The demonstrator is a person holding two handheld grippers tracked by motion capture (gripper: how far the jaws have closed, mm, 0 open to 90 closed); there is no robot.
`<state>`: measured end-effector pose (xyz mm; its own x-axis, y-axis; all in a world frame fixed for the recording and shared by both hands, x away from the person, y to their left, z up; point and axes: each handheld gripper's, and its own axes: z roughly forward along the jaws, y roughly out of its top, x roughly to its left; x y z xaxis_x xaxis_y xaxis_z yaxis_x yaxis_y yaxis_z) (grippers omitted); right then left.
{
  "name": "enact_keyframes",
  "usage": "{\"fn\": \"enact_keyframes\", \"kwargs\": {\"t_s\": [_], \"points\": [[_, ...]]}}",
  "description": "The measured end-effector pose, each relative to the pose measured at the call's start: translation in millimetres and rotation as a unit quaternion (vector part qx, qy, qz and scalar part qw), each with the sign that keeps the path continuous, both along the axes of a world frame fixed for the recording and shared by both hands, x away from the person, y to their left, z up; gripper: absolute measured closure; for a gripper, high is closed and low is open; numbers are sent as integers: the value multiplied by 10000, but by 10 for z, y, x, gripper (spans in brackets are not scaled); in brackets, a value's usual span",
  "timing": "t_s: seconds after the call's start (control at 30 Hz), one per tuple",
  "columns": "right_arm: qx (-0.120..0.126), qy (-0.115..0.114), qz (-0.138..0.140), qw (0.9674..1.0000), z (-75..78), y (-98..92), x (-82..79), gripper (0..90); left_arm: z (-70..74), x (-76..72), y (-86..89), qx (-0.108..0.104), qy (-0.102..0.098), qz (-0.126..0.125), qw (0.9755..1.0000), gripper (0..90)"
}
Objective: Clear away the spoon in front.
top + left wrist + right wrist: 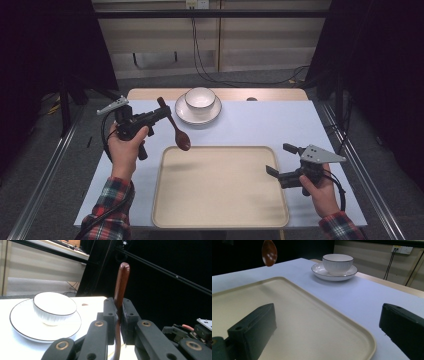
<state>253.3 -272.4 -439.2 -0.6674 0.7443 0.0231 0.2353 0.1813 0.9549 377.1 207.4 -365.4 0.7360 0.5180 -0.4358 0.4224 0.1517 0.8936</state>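
A brown wooden spoon (pixel 174 127) hangs in the air, gripped by its handle in my left gripper (pixel 159 113), which is shut on it; the spoon's bowl end points down over the far left corner of the beige tray (pixel 220 210). In the left gripper view the spoon handle (pixel 122 282) rises between the two closed jaws. My right gripper (pixel 281 160) stands open at the tray's right edge with nothing between its fingers (pixel 254 327). The spoon bowl (pixel 269 253) appears at the top left of the right gripper view.
A white bowl (pixel 200 98) sits on a white saucer (pixel 183 114) at the back of the table, just right of the spoon. The light blue tabletop (pixel 280 125) lies around the tray. Metal rails run along both sides on the floor.
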Motion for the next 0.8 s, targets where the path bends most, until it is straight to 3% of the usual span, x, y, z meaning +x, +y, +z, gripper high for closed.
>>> {"fn": "enact_keyframes", "kwargs": {"t_s": [0.07,0.17,0.8], "points": [[2,-20,51,10000,-1,0,3,8,1,-27,-16,-86,39,48,9999,840],[-51,-14,-40,10000,1,6,-6,8,-3,-54,9,-35,-4,-40,10000,840],[-76,-12,41,10000,-5,10,1,8,-67,-213,-49,-10,46,-333,9994,840]]}}
